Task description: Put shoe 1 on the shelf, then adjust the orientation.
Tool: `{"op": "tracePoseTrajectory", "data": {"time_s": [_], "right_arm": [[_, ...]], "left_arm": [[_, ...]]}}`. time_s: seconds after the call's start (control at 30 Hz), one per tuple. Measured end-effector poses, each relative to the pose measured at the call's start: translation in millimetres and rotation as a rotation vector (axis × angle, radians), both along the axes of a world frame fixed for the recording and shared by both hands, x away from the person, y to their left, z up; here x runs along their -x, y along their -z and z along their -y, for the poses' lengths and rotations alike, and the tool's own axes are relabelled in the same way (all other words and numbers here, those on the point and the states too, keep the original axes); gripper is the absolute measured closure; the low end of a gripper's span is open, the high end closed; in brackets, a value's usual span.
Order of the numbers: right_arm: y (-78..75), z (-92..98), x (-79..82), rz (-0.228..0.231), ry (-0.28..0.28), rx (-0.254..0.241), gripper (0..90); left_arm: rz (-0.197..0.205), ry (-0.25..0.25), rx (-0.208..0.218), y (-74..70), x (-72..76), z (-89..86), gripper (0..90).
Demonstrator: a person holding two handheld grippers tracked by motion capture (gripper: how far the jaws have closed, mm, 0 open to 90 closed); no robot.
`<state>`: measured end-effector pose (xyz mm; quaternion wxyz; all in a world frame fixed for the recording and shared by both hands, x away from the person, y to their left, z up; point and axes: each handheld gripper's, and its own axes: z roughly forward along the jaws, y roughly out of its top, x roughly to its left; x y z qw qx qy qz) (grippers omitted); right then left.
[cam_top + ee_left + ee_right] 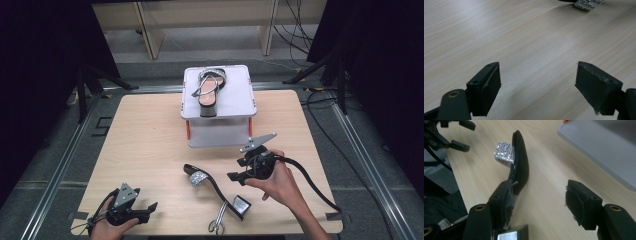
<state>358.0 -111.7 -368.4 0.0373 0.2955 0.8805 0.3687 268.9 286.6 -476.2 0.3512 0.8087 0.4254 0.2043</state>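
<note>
Pale wooden surface is seen carrying a white box-shaped stand, on which one black high-heeled sandal is laid. A second black sandal with a rhinestone strap is lain on its side near the front edge. The right tool is held open just beside it, nothing gripped. The left tool is rested open, well apart.

Both tongs open, hands low

Your left tongs rest near the front left, jaws wide apart and pointing right; your right hand holds the right tongs pointing left, jaws parted, nothing gripped.
</note>
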Motion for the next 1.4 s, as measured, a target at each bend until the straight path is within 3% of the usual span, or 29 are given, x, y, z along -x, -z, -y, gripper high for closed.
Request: {"op": "tracePoseTrajectory", "data": {"time_s": [0.03, 0.1, 0.17, 0.23, 0.3, 0.33, 0.4, 0.6, 0.7, 0.77, 0.8, 0.87, 0.9, 0.97, 1.03, 1.1, 1.17, 1.2, 1.23, 1.27, 1.3, 1.4], "right_arm": [[2.4, 0.5, 1.1, -0.020, 0.011, -0.001, 39.4], [8.4, -1.5, 3.0, -0.019, -0.014, 0.052, 39.0], [14.5, -4.1, 5.6, -0.024, -0.019, 0.047, 38.8], [23.6, -8.9, 7.9, -0.047, -0.031, 0.056, 38.2], [30.1, -13.6, 10.5, -0.066, -0.040, 0.069, 37.5], [33.6, -16.5, 11.7, -0.081, -0.048, 0.068, 37.4], [36.3, -20.8, 14.3, -0.094, -0.053, 0.065, 37.4], [35.4, -31.4, 18.1, -0.047, -0.086, 0.074, 39.9], [37.2, -34.3, 17.5, -0.060, -0.080, 0.046, 39.9], [36.5, -35.4, 17.9, -0.089, -0.043, 0.056, 38.9], [38.1, -35.9, 15.1, -0.067, -0.073, 0.046, 38.8], [39.2, -38.4, 15.2, -0.080, -0.070, 0.030, 38.1], [39.5, -41.0, 16.8, -0.094, -0.064, 0.044, 36.7], [40.2, -48.4, 18.6, -0.033, -0.084, 0.091, 36.2], [40.5, -52.8, 19.0, -0.034, -0.093, 0.114, 36.3], [41.3, -56.1, 19.1, -0.046, -0.074, 0.144, 41.0], [46.9, -57.9, 16.5, 0.000, -0.099, 0.186, 48.8], [48.2, -58.8, 16.4, -0.004, -0.100, 0.193, 52.1], [50.0, -59.4, 16.9, -0.032, -0.106, 0.185, 59.1], [50.9, -59.4, 15.7, -0.057, -0.129, 0.170, 61.5], [50.6, -58.3, 15.0, -0.076, -0.119, 0.166, 62.1], [48.6, -51.6, 9.1, -0.084, -0.111, 0.143, 64.7]], "left_arm": [[-0.004, 0.001, 0.010, 0.6, -0.7, 0.5, 19.9], [-0.003, 0.003, -0.001, -0.2, -1.3, 0.4, 19.9], [-0.004, -0.001, 0.019, 0.4, -1.5, 1.7, 19.9], [-0.002, 0.009, -0.001, 0.2, -2.4, 1.6, 19.9], [0.002, 0.005, 0.029, 0.4, -1.5, 3.9, 19.9], [0.006, 0.014, 0.000, -0.5, -2.2, 2.3, 19.9], [0.005, 0.013, -0.003, -0.9, -2.4, 1.1, 19.9], [0.007, 0.012, 0.002, -0.5, -2.1, 2.2, 19.9], [0.004, 0.006, 0.018, 0.0, -1.8, 3.2, 19.9], [0.002, 0.015, 0.001, 0.3, -2.0, 1.4, 19.9], [0.001, 0.015, 0.002, 0.3, -2.0, 1.4, 19.9], [0.010, 0.020, -0.005, -0.1, -1.9, 0.9, 19.9], [0.010, 0.019, -0.005, -0.2, -1.8, 1.0, 19.9], [0.008, 0.021, -0.006, -0.5, -1.8, 1.1, 19.9], [0.010, 0.020, -0.004, -0.3, -1.9, 1.1, 19.9], [0.008, 0.021, -0.005, -0.4, -1.9, 0.9, 19.9], [0.006, 0.021, -0.005, -0.3, -1.9, 1.1, 19.9], [0.000, 0.016, 0.004, 0.2, -1.9, 1.8, 19.9], [0.002, 0.016, 0.003, 0.2, -1.9, 1.8, 19.9], [0.005, 0.019, 0.001, 0.0, -2.0, 1.4, 19.8], [0.010, 0.020, -0.004, -0.2, -2.0, 1.0, 19.9], [0.008, 0.021, -0.003, -0.2, -1.9, 0.9, 19.9]]}}
